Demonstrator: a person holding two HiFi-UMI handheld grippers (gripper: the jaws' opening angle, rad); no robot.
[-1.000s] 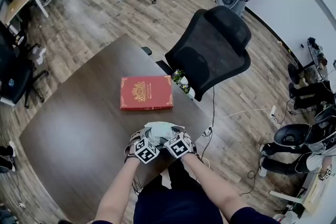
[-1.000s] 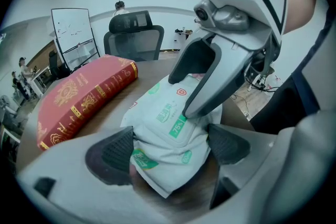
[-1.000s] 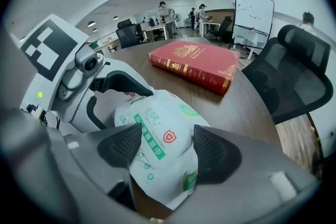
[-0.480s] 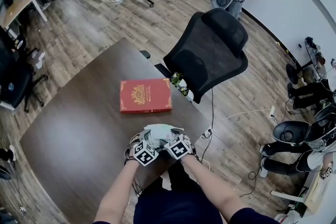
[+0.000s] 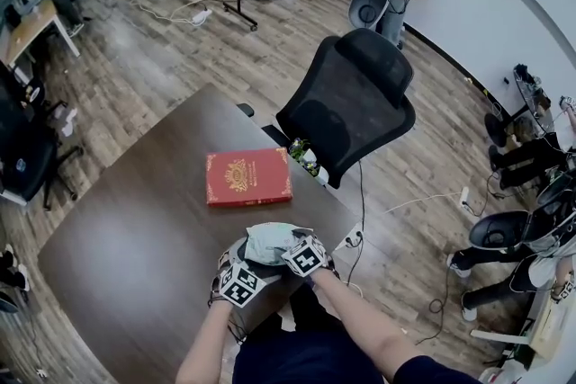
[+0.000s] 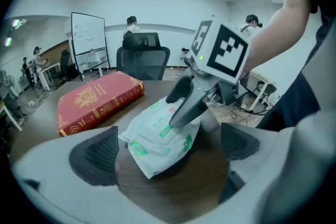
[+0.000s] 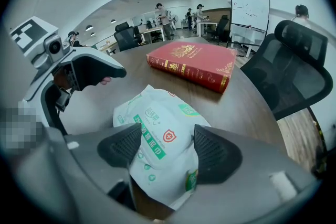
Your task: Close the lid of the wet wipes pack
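Observation:
A white wet wipes pack [image 5: 268, 243] with green print lies at the near edge of the dark table [image 5: 135, 220]. My right gripper [image 7: 167, 147] is shut on its near end, pads pressing both sides of the pack [image 7: 157, 131]. My left gripper [image 6: 168, 150] hangs just short of the pack [image 6: 157, 136] and a little above it. Its jaws are opening wide and touch nothing. In the head view the left gripper [image 5: 241, 270] sits left of the right gripper [image 5: 290, 245]. The pack's top looks flat; I see no raised lid.
A red hardback book [image 5: 247, 177] lies on the table beyond the pack. A black office chair [image 5: 346, 108] stands at the table's far right edge. The table edge runs right under my hands. More desks, chairs and people are in the room behind.
The left gripper has lifted off the pack, pulled back toward me, and its jaws have gone from shut to wide open. The right gripper keeps its hold in the same spot.

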